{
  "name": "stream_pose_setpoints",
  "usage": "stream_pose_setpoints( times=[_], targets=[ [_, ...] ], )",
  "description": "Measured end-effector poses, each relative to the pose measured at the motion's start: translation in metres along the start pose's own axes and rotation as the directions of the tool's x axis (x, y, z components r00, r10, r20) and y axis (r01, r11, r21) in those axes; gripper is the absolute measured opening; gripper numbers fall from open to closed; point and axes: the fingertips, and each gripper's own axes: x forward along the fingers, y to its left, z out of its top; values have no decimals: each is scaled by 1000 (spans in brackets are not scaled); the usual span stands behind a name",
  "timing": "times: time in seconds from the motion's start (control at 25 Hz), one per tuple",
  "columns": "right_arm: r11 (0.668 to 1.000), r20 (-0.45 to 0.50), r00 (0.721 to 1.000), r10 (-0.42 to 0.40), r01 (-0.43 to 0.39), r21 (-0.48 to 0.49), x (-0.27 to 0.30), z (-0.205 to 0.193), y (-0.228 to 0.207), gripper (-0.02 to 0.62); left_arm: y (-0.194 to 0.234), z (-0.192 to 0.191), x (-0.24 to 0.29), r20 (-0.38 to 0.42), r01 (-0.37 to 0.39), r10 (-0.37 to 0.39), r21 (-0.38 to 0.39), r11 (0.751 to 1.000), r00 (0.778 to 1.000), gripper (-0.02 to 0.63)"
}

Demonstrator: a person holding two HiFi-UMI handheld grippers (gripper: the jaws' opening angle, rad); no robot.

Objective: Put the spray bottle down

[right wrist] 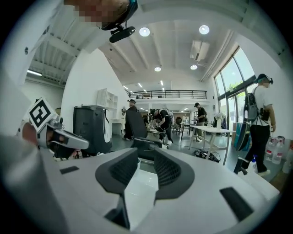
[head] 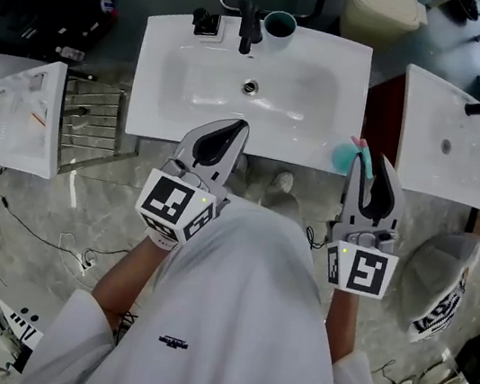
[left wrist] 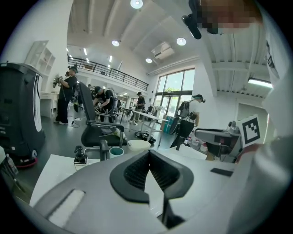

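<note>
- Spray bottle support comes from the white sink, the broadest thing in the scene. The bottle is seen on the flat rim at the sink's near right corner, close to the edge. A dark gap and a second sink lie further right.
- The right gripper is held just beside the bottle and, as judged, above it. Its jaws are parted a little. Nothing is found between them in the right gripper view, so the bottle is judged to be released and the setting-down all but done.
- The left gripper is held over the sink's near edge, left of the bottle and well apart from it. Its jaws are brought together at the tips and nothing is carried in them.
- The bottle is teal with a pink top, and part of it is covered by the right gripper's jaw in the head view. Whether it stands fully upright cannot be told.
- To finish well, the right gripper is best drawn clear straight up or back toward the person, not swept left across the pink top. A sideways knock so near the corner could send the bottle off the rim.
- The bottle should be checked for steadiness before the gripper is taken far away, and the left gripper should be kept where no contact is risked.
</note>
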Motion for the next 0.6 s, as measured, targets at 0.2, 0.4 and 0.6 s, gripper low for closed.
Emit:
stream_pose_setpoints(
  times=[0.2, 0.4, 0.6],
  targets=[
    [999, -15, 999, 41, -42, -28, 13, 14, 16, 57, 7, 26, -16, 79, -36, 34, 16, 999, 996, 3],
    [997, -31, 997, 74, -75, -18, 18, 11, 28, 34, 14, 38, -25, 120, -70, 68, 14, 997, 990, 3],
    [994, -31, 994, 108, -108, -2, 24, 7, 40, 33, 19, 41, -33, 136, -95, 92, 19, 995, 986, 3]
  ],
)
